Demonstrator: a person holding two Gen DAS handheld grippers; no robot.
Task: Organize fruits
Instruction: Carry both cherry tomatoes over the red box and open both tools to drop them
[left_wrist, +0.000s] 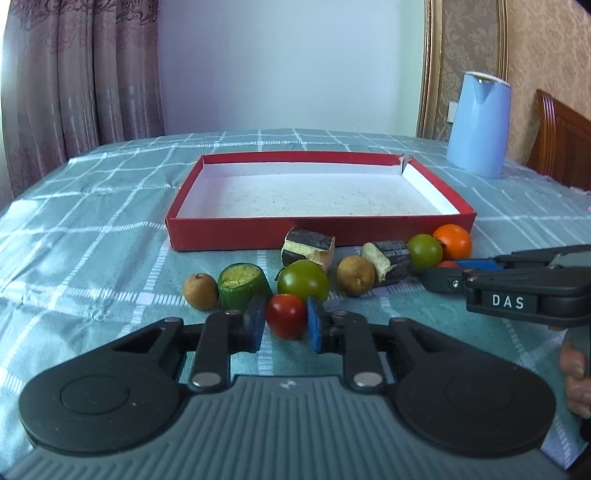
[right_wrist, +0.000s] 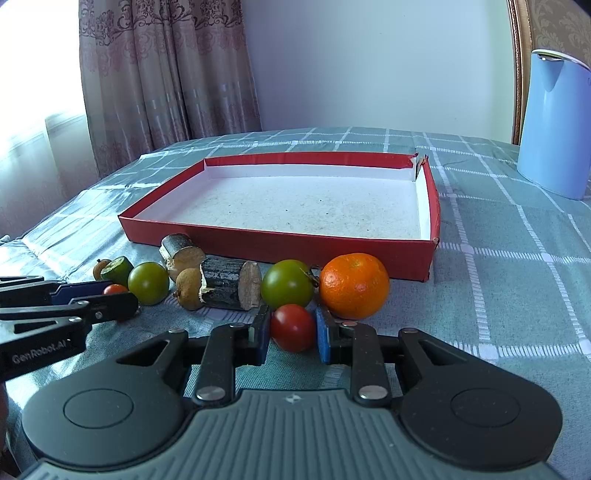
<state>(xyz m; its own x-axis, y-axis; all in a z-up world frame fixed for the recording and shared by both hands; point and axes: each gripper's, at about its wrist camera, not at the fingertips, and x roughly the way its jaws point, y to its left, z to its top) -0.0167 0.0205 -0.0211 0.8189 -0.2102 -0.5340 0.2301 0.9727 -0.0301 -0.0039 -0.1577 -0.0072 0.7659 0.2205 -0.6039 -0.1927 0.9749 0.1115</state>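
Between left gripper (left_wrist: 286, 321) pads — red tomato (left_wrist: 286, 315), apparently pinched

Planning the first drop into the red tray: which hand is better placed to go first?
Right, narrowly. Both tools grip a red tomato, but the right tool looks nearer the red tray than the left tool.

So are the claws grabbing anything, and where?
Yes. The left claw pinches a small round red tomato by its sides. The right claw pinches another small red tomato the same way.
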